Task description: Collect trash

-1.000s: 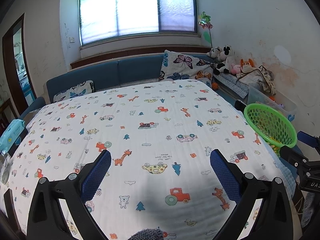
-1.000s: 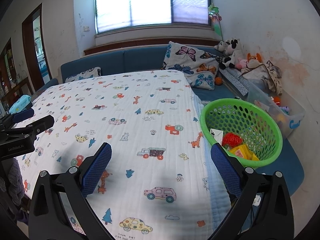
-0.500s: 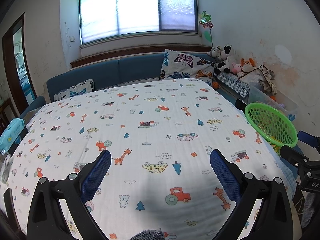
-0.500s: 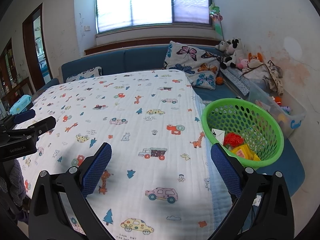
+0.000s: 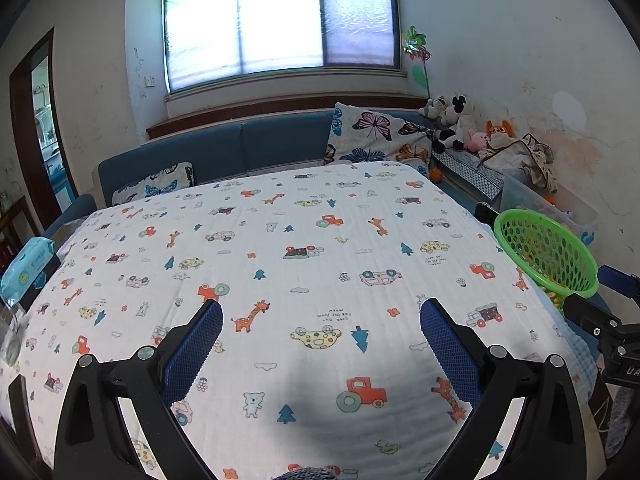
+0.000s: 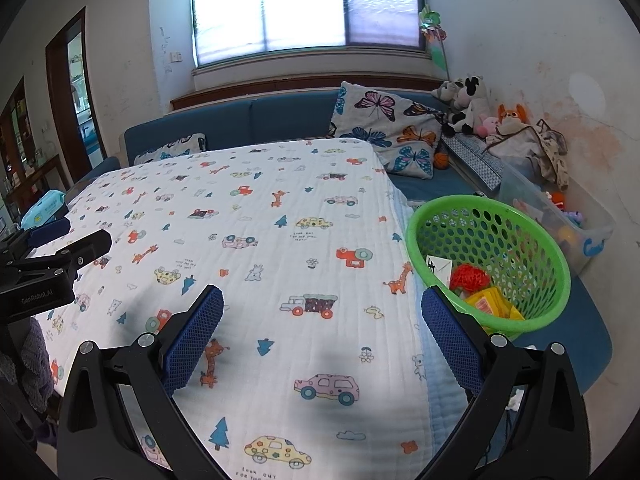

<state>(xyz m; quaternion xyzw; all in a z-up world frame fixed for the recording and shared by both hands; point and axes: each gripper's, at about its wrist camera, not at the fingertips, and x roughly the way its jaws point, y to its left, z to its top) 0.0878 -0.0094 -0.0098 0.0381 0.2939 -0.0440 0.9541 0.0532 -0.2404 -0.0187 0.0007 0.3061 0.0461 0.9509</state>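
Hovering unchanged over bare blanket (image 5: 320,240): both grippers (image 5: 320,332) (image 6: 322,320) released, empty; trash sits in basket (image 6: 492,308), lower right; collection seemingly finished.

Both the left gripper (image 5: 320,320) and the right gripper (image 6: 322,316) have black angular plastic frames with round silver screws at the joints. Their fingers (image 5: 196,346) carry blue mesh-textured pads. White lettering reading "GenRobot.AI" marks the left gripper's black body.
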